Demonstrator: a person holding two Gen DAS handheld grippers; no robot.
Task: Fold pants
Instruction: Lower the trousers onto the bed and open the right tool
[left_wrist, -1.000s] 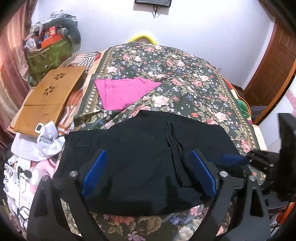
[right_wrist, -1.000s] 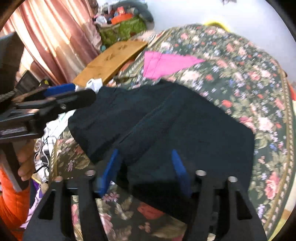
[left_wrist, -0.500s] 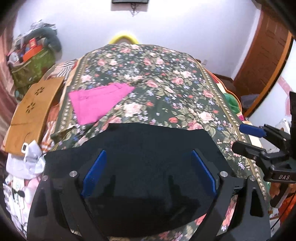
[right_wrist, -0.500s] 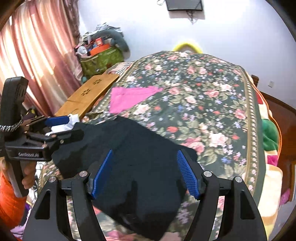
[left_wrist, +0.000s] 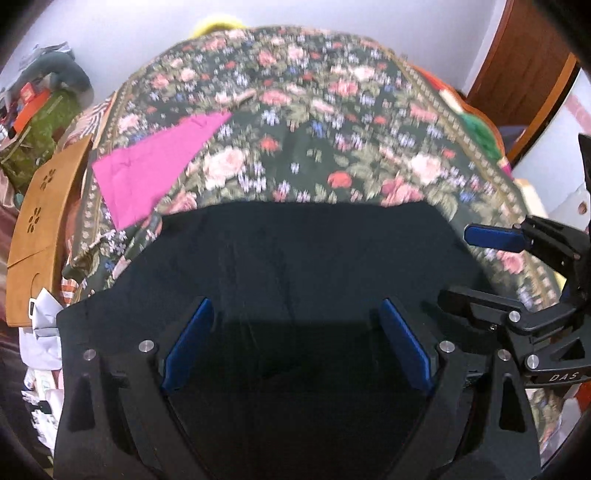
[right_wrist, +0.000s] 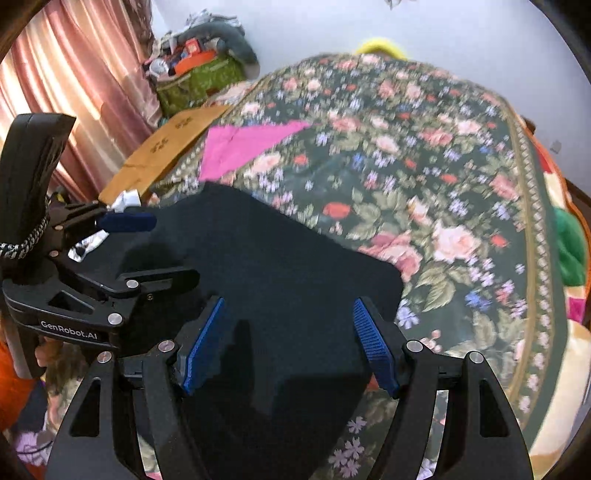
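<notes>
Most of the folding looks done, my read: pants (left_wrist: 295, 266) lie as one compact dark slab on the bed (left_wrist: 332, 147) at its near edge, closer to the near left corner, edges fairly square in both views. No legs trail out, though dark cloth hides layer count, so can't tell how many folds are in. Pink cloth (left_wrist: 155, 166) sits beyond the pants toward the left edge, just apart from them. Wooden board (left_wrist: 40, 221) lies off the bed's left side. Left gripper (left_wrist: 295, 343) hangs over the slab's near half, jaws spread wide, pads clear of the cloth. Right gripper (right_wrist: 288, 343) is over the slab's near right part, jaws also apart, nothing pinched. Left to do, likely: one last fold or just flattening; neither gripper has a hold on the cloth.
</notes>
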